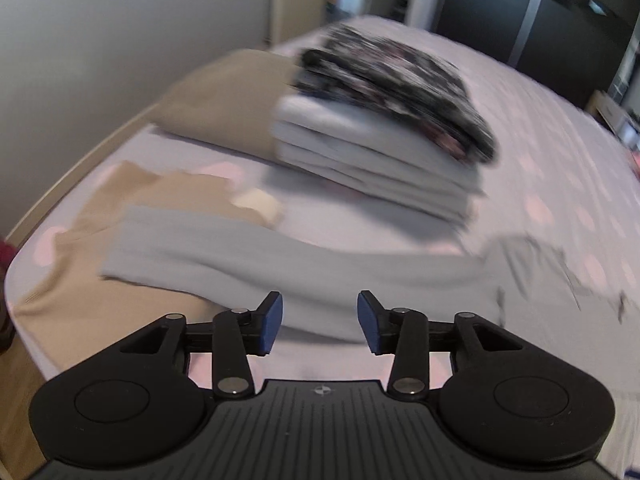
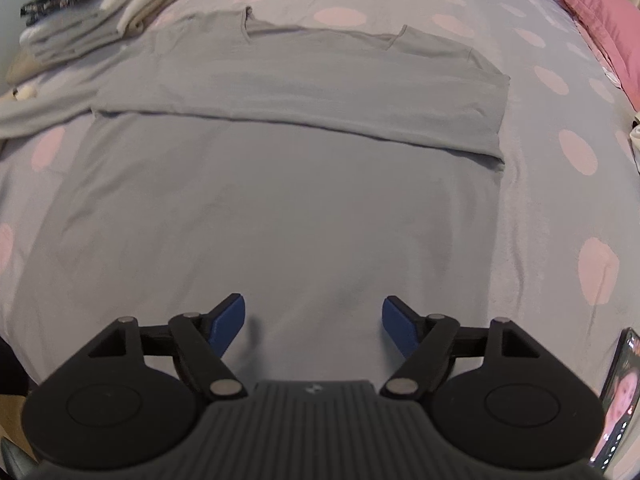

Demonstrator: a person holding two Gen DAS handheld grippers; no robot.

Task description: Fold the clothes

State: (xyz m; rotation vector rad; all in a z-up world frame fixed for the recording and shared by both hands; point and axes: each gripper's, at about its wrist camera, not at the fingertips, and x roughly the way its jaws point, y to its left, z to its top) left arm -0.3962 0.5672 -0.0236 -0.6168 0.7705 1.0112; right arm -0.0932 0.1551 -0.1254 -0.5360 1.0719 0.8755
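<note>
A light grey garment (image 2: 280, 184) lies spread flat on the bed, its far part folded back toward me into a doubled band (image 2: 304, 88). My right gripper (image 2: 313, 326) hovers over its near half, open, with nothing between the blue pads. In the left wrist view the same grey garment's sleeve (image 1: 280, 256) stretches across the sheet, partly over a beige garment (image 1: 132, 200). My left gripper (image 1: 320, 322) is above that sleeve, open and empty. The left view is blurred.
A stack of folded clothes (image 1: 376, 160), topped by a black patterned piece (image 1: 392, 80), sits on the bed beside a beige pillow (image 1: 228, 108). The stack (image 2: 100, 16) shows top left in the right view. A pink pillow (image 2: 592, 12) lies far right; a phone (image 2: 618, 404) lies near right.
</note>
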